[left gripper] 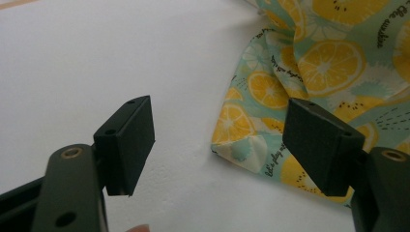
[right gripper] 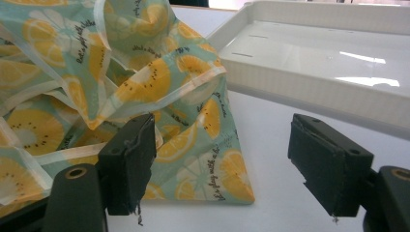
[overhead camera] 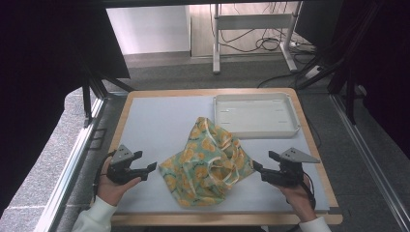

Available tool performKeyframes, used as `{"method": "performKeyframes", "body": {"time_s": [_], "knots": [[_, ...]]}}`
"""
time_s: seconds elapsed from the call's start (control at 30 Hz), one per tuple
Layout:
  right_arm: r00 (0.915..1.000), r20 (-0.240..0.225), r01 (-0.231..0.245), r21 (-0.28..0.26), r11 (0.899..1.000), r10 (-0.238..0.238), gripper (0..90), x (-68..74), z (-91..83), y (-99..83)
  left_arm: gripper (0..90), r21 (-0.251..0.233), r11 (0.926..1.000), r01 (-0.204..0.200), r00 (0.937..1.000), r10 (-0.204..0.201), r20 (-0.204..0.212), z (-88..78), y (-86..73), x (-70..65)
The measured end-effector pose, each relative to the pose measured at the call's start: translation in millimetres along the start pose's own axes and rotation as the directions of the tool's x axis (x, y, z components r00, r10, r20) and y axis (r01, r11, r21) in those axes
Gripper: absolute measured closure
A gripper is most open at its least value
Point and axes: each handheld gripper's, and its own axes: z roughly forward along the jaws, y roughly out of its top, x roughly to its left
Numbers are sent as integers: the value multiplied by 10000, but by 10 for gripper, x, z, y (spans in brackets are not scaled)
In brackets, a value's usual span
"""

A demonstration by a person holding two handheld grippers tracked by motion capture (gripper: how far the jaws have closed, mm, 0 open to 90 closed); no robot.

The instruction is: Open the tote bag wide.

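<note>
The high view looks forward and down over the whole worktop (overhead camera: 159,125). Each gripper view sits low and close, facing the lemon-print cloth (overhead camera: 208,162) from opposite sides; the right one also takes in the white tray (right gripper: 338,63) behind the cloth.

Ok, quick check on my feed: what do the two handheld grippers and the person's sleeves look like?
Both the left gripper and the right gripper are black, each with two flat rectangular jaw pads and a grey three-cornered plate on top. Round brass-coloured fittings sit in the jaw arms in both gripper views. The pads of the right one look frayed at the edges. The person wears white sleeves.
</note>
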Motion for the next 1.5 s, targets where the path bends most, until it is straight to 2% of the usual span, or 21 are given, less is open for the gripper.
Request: {"method": "performKeyframes", "body": {"time_s": [0.33, 0.83, 0.93, 1.0, 1.03, 1.07, 1.17, 1.23, 1.27, 1.3, 1.33, 1.43, 1.5], "knots": [[9999, 123, 48, 207, 9998, -51, 250, -14, 27, -28, 277, -11, 10000, 51, 10000, -51, 84, -24, 14, 10], [9993, 366, -57, 594, 9982, 36, 250, -64, 43, -70, 319, -94, 9999, -58, 9991, 62, 412, -62, 56, -59], [9992, 393, -72, 650, 9979, 46, 253, -68, 44, -74, 339, -170, 9999, 30, 9984, -21, 566, -69, 62, -68], [9988, 477, -165, 635, 9978, 135, 274, -82, 43, -67, 397, -164, 9999, 18, 9978, -7, 657, -77, 64, -80], [9988, 477, -165, 635, 9978, 135, 274, -82, 43, -67, 397, -180, 9998, 11, 9977, 1, 680, -85, 65, -87], [9986, 511, -183, 608, 9980, 152, 324, -95, 40, -59, 464, -201, 9998, 14, 9974, 0, 727, -94, 70, -96], [9994, 287, -203, 586, 9981, 186, 428, -102, 37, -51, 560, -310, 9995, -42, 9957, 71, 919, -147, 114, -137], [9996, 257, -158, 625, 9979, 142, 519, -98, 30, -46, 655, -336, 9994, -72, 9952, 105, 973, -156, 127, -148], [9996, 257, -158, 625, 9979, 142, 519, -98, 30, -46, 655, -368, 9993, -110, 9939, 150, 1093, -172, 153, -169], [9996, 269, -133, 616, 9980, 117, 573, -96, 23, -40, 699, -401, 9991, -156, 9926, 203, 1195, -183, 178, -191], [9996, 254, -159, 576, 9982, 144, 665, -96, 7, -28, 763, -480, 9984, -288, 9892, 354, 1425, -203, 237, -249], [9997, 178, -162, 544, 9984, 152, 738, -98, -9, -14, 810, -564, 9974, -440, 9854, 526, 1618, -220, 297, -313], [9999, 112, -132, 544, 9984, 126, 757, -94, -9, -11, 809, -732, 9947, -717, 9776, 847, 1926, -231, 414, -459]]}}
